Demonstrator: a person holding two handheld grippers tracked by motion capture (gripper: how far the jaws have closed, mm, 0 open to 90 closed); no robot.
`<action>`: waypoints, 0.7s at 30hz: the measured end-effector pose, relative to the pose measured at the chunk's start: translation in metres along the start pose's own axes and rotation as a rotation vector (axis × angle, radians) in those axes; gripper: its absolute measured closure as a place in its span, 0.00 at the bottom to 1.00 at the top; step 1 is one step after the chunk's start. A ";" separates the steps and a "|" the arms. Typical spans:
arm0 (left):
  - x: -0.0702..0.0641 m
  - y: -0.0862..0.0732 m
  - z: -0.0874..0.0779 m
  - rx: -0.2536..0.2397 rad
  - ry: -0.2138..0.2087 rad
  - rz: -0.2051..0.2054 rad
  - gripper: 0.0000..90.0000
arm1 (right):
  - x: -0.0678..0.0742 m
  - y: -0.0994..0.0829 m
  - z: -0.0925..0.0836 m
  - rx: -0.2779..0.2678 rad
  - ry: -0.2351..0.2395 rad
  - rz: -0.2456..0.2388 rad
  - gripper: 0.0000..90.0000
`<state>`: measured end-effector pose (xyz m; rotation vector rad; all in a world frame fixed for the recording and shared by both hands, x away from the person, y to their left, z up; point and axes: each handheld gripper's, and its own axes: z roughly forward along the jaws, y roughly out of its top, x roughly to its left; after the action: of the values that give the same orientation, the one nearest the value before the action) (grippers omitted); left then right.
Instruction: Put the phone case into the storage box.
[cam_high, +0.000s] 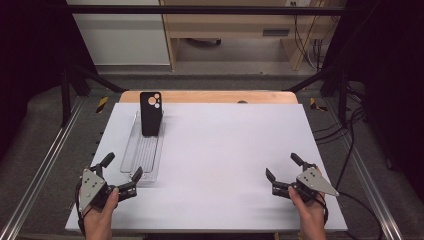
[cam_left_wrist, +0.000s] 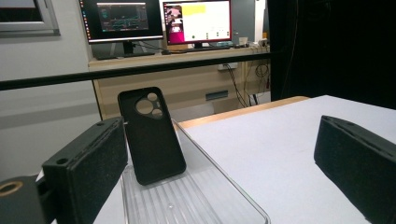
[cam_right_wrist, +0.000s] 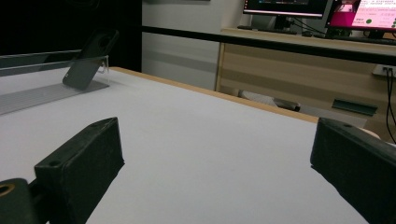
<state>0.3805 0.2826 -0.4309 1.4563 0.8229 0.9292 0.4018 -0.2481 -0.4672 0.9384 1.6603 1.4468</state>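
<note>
A black phone case leans upright at the far end of a clear plastic tray on the left half of the white table. The left gripper view shows the case with its camera cutouts facing me, standing in the ribbed tray. My left gripper is open at the tray's near end, nothing between its jaws. My right gripper is open near the table's front right, over bare surface. Far to the left in the right gripper view, the case leans on the tray's end wall.
The white table top has a wooden strip along its far edge. Metal rails run along both sides, with cables on the floor at the right. A desk with monitors stands beyond the table.
</note>
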 end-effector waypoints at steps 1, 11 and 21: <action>0.000 -0.001 0.000 -0.001 -0.001 -0.002 0.03 | 0.000 0.000 0.000 0.000 -0.001 0.001 0.03; -0.001 -0.006 -0.004 0.006 -0.008 -0.006 0.03 | -0.004 0.000 -0.005 -0.006 -0.013 0.003 0.03; 0.001 -0.014 -0.008 0.017 -0.019 -0.018 0.03 | -0.005 -0.001 -0.008 -0.005 -0.014 -0.004 0.03</action>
<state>0.3735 0.2883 -0.4445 1.4680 0.8309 0.8956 0.3970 -0.2562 -0.4668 0.9392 1.6466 1.4382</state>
